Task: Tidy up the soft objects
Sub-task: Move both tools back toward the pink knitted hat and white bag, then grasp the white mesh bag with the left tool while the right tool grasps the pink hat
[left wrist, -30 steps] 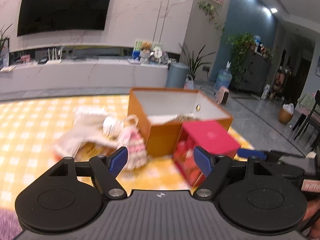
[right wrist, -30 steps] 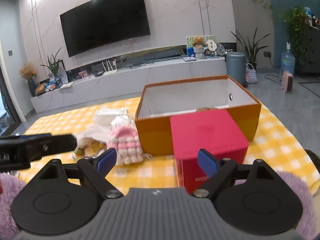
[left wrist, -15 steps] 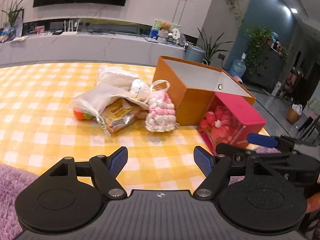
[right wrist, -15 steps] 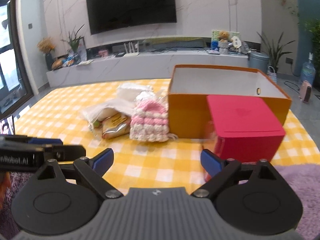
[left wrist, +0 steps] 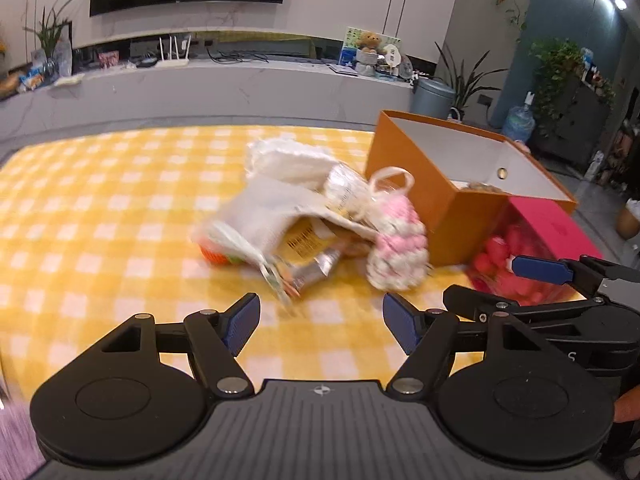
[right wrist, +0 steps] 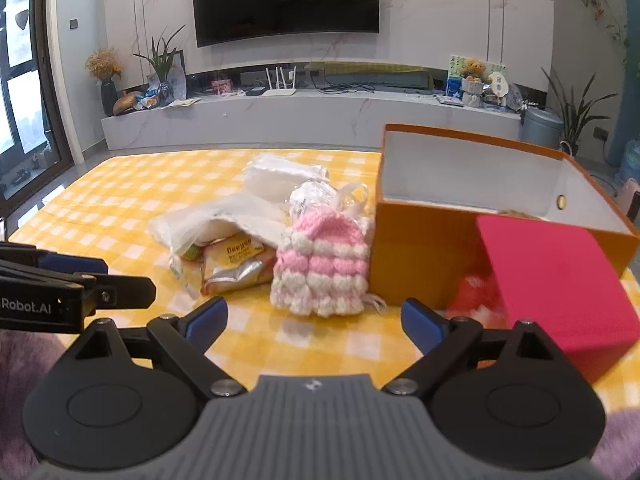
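Observation:
A pile of soft things lies mid-table: a pink and white knitted pouch (right wrist: pixel 320 268) (left wrist: pixel 398 254), a white cloth bag (right wrist: pixel 216 222) (left wrist: pixel 272 216), a snack packet (right wrist: pixel 236 264) (left wrist: pixel 308 248) and a white bundle (right wrist: pixel 280 174) (left wrist: pixel 288 158). An open orange box (right wrist: pixel 424 256) (left wrist: pixel 416 184) stands right of the pile, a red box (right wrist: pixel 560 288) (left wrist: pixel 544 232) in front of it. My left gripper (left wrist: pixel 319 322) is open and empty, short of the pile. My right gripper (right wrist: pixel 314 324) is open and empty, just before the pouch.
The table has a yellow checked cloth (right wrist: pixel 120 216) (left wrist: pixel 100 216). A purple fuzzy mat (right wrist: pixel 616 448) lies at the near edge. A grey TV bench (right wrist: pixel 312 116) and plants stand behind the table.
Both views have swung left, so the pile now sits more in the middle and the boxes further right. Both grippers stay open and empty.

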The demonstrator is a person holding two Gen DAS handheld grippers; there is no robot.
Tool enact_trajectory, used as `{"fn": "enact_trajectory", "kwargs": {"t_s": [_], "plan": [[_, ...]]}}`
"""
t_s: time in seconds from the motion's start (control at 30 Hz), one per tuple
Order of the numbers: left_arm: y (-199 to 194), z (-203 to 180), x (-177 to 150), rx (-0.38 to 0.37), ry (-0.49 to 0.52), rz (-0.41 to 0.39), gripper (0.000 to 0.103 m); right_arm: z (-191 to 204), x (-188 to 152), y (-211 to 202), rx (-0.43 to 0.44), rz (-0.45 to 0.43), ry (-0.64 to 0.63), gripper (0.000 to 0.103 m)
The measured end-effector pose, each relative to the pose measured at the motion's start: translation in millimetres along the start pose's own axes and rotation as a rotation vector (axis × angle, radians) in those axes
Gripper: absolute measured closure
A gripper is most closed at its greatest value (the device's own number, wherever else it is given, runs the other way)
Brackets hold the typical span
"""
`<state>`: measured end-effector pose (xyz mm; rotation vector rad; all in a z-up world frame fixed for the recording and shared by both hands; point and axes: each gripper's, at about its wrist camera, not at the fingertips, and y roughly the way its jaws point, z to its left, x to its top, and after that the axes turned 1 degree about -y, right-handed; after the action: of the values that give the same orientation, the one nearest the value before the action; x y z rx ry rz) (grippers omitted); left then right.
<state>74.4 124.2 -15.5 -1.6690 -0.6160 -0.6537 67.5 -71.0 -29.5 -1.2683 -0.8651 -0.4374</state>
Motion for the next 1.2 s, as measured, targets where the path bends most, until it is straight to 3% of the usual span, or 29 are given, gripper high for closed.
{"fn": "enact_trajectory", "kwargs": {"t_s": [0.17, 0.37, 0.6, 0.73, 0.87, 1.0, 1.07, 1.2], "plan": [[20.3, 7.3, 24.1, 0.055, 0.046, 0.006, 0.021, 4.8, 12.3, 32.4, 0.011, 0.035, -0.017, 0.011], [62.8, 7.2, 42.3, 0.174, 0.19, 0.063, 0.021, 8.4, 22.1, 66.1, 0.014, 0.076, -0.034, 0.011], [92.0, 13.8, 40.1, 0.187, 0.219, 0.089, 0.025, 9.2, 23.4, 91.7, 0.013, 0.093, 0.003, 0.011], [93.3, 23.3, 40.5, 0.163, 0.166, 0.09, 0.028, 7.3, 18.9, 100.4, 0.001, 0.094, 0.01, 0.015], [92.8, 25.2, 42.6, 0.168, 0.155, 0.08, 0.043, 4.2, 17.4, 104.4, 0.002, 0.081, 0.03, 0.016], [89.6, 25.4, 42.6, 0.172, 0.157, 0.07, 0.066, 5.3, 15.6, 105.6, -0.019, 0.078, 0.003, 0.038], [89.2, 25.1, 42.4, 0.174, 0.156, 0.066, 0.073, 3.6, 14.8, 104.6, -0.019, 0.078, -0.001, 0.04], [85.9, 23.1, 41.6, 0.176, 0.161, 0.06, 0.088, 0.9, 14.2, 99.8, -0.021, 0.075, -0.005, 0.057]]}}
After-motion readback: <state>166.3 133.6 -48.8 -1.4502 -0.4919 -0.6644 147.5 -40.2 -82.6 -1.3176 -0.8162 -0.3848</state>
